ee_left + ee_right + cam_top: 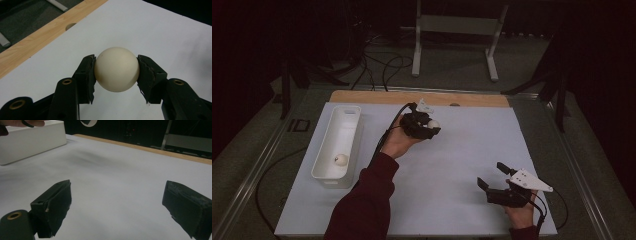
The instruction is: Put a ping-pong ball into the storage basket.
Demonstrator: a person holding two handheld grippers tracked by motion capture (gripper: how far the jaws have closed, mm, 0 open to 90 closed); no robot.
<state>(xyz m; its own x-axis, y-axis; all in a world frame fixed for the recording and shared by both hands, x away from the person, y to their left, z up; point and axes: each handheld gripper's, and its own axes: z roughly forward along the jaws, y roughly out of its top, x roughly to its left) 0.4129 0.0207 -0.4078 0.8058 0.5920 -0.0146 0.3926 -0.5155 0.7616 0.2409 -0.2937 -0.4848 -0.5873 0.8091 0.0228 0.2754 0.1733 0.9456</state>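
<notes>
Left gripper [116, 71] jaws clamped; right gripper [117, 207] jaws wide.

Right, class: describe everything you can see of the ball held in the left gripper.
The ball is a plain cream sphere, smooth and matt, with no markings on the side shown. It looks hard, like plastic. The left gripper is shut on it, one black padded finger pressing each side at about its widest part. It hangs clear above the white table, well right of the bin.

Left gripper [430, 126] above white table [462, 165] centre, jaws clamped on cream ball [433, 123]. White bin [338, 145] at table's left, second ball [341, 159] inside. Right gripper [492, 176] near front right, jaws spread, nothing between.
</notes>
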